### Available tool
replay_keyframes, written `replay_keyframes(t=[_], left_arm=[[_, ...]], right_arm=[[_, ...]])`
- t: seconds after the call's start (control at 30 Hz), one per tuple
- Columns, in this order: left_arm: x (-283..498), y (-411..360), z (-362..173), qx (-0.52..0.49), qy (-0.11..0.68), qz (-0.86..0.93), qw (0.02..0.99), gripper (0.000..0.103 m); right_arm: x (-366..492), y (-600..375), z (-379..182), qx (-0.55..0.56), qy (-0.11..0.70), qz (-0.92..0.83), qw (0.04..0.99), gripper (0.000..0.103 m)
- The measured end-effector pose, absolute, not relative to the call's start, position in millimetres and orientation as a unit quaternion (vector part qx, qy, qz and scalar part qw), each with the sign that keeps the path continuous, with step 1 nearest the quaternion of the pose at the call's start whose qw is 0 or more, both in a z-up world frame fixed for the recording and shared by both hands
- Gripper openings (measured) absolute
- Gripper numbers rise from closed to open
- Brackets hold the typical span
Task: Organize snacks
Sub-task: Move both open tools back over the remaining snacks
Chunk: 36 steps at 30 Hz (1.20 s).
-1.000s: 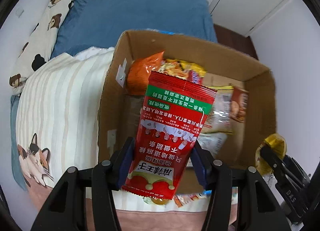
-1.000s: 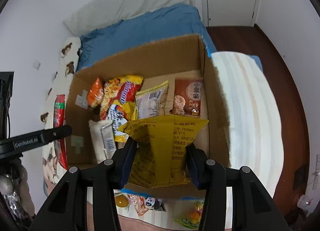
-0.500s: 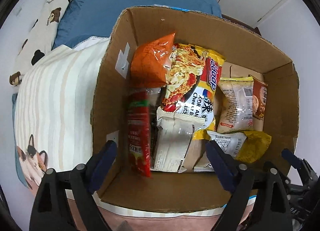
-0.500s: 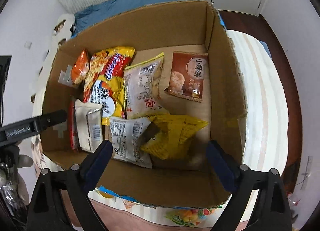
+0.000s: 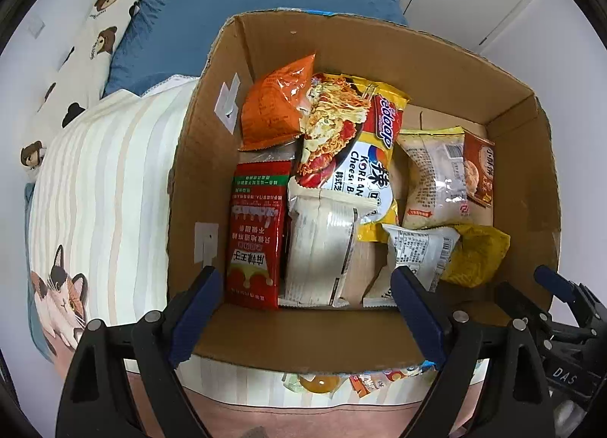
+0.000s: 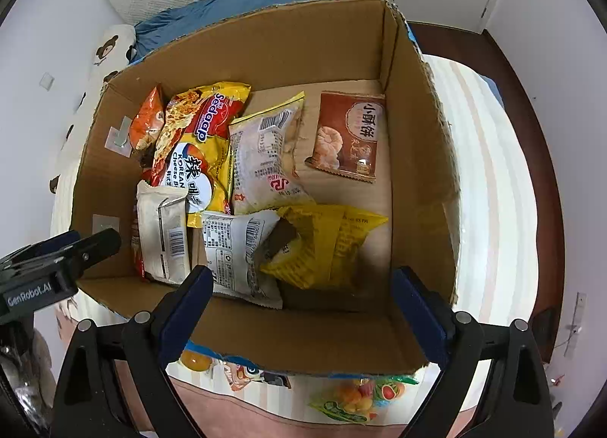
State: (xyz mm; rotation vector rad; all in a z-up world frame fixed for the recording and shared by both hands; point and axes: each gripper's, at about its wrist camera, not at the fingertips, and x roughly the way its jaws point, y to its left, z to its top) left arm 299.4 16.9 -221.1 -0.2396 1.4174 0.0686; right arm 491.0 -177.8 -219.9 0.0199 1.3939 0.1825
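Both tools hung over the near rim of the cardboard box (image 6: 417,104). Left gripper (image 5: 303,297) fingers stood wide apart, nothing between; right gripper (image 6: 299,297) the same. Below the left lay the red packet (image 5: 256,233), by the left wall; below the right, the yellow packet (image 6: 326,244), crumpled. Farther back, noodle bag (image 6: 201,142) and brown biscuit packet (image 6: 349,134). Judged best: lift straight clear before fetching loose snacks from the bedspread (image 6: 489,172).

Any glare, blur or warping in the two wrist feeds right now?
Left wrist view: sharp, fisheye bows the cardboard box walls, mild glare on the orange bag. Right wrist view: also sharp, black corners, shadow beside the yellow bag, small glint on the brown pastry packet.
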Motion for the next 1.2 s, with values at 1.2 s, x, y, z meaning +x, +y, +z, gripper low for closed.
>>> replay_keyframes(t=[1.2], left_arm=[[130.1, -17.3, -137.5, -0.052, 0.507, 0.032, 0.86, 0.091]], right_arm=[[320.8, -213.5, -153.6, 0.096, 0.554, 0.107, 0.82, 0.1]])
